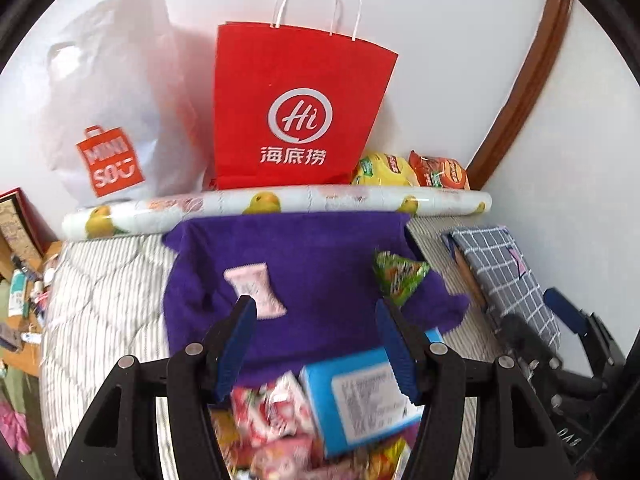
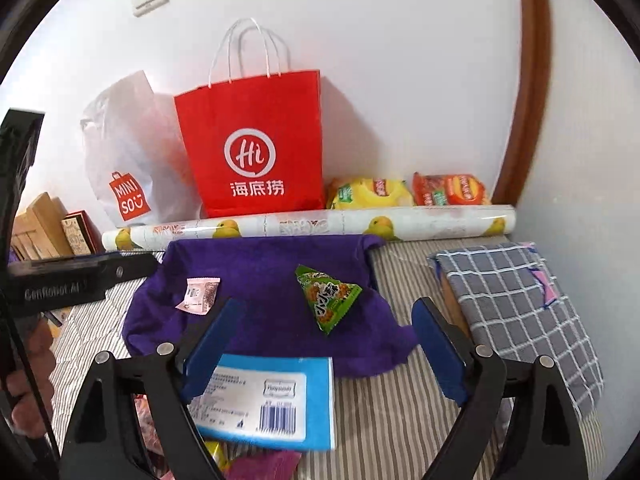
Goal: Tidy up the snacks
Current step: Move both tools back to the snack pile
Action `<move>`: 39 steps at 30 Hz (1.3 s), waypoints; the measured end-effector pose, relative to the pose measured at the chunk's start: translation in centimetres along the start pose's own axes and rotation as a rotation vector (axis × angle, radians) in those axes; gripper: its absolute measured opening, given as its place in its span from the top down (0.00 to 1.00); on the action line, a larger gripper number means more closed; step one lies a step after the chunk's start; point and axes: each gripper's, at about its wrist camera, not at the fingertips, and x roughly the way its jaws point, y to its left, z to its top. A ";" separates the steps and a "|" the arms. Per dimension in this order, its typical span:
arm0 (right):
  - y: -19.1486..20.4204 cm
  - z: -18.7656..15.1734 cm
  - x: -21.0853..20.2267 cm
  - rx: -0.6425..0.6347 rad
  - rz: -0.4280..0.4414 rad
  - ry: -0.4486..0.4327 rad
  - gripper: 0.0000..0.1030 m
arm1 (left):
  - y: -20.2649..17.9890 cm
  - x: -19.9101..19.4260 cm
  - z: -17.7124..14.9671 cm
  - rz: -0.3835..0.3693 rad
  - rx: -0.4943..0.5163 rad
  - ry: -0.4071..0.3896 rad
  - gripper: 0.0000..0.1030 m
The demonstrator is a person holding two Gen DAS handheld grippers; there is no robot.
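On purple towel (image 2: 260,280), green triangular snack packet (image 2: 326,298)

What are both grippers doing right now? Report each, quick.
Left gripper: open, holding nothing.
Right gripper: open wide, holding nothing.

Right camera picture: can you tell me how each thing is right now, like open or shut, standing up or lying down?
Left gripper: open, empty.
Right gripper: open, empty.
Red paper bag: upright against the wall.
White plastic bag: slumped beside it.
Pink snack packet: sealed, flat on the purple towel.
Green triangular snack: sealed, on the towel.
Duck-print roll: rolled up, lying down.
Blue box: label side up.
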 end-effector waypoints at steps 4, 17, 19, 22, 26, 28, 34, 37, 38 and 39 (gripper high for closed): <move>0.6 -1.6 -2.9 0.017 0.021 -0.056 0.14 | 0.3 -2.5 -2.6 0.009 0.004 -0.013 0.42; 1.8 -6.5 -6.9 0.027 0.107 -0.031 0.14 | 2.7 -7.9 -9.0 0.046 -0.046 -0.070 0.42; 1.6 -7.2 -6.9 0.053 0.128 -0.011 0.14 | 3.1 -8.0 -9.7 0.046 -0.050 -0.061 0.42; 1.3 -8.2 -6.7 0.075 0.137 0.013 0.14 | 3.4 -8.2 -10.6 0.048 -0.043 -0.061 0.42; 0.8 -9.7 -6.1 0.111 0.176 0.046 0.14 | 3.7 -7.9 -11.4 0.044 -0.037 -0.044 0.42; 0.7 -10.5 -5.7 0.127 0.203 0.075 0.14 | 4.0 -7.5 -11.7 0.045 -0.042 -0.031 0.42; 1.6 -12.8 -4.2 0.142 0.254 0.137 0.14 | 4.4 -6.8 -12.5 0.044 -0.055 -0.027 0.42; 2.3 -14.1 -2.8 0.139 0.282 0.192 0.14 | 4.7 -6.5 -12.9 0.033 -0.066 -0.031 0.42; 2.4 -14.5 -2.3 0.146 0.286 0.206 0.14 | 4.8 -6.4 -13.0 0.034 -0.068 -0.030 0.42; 2.5 -14.8 -1.8 0.153 0.292 0.220 0.14 | 4.9 -6.2 -13.2 0.032 -0.070 -0.028 0.42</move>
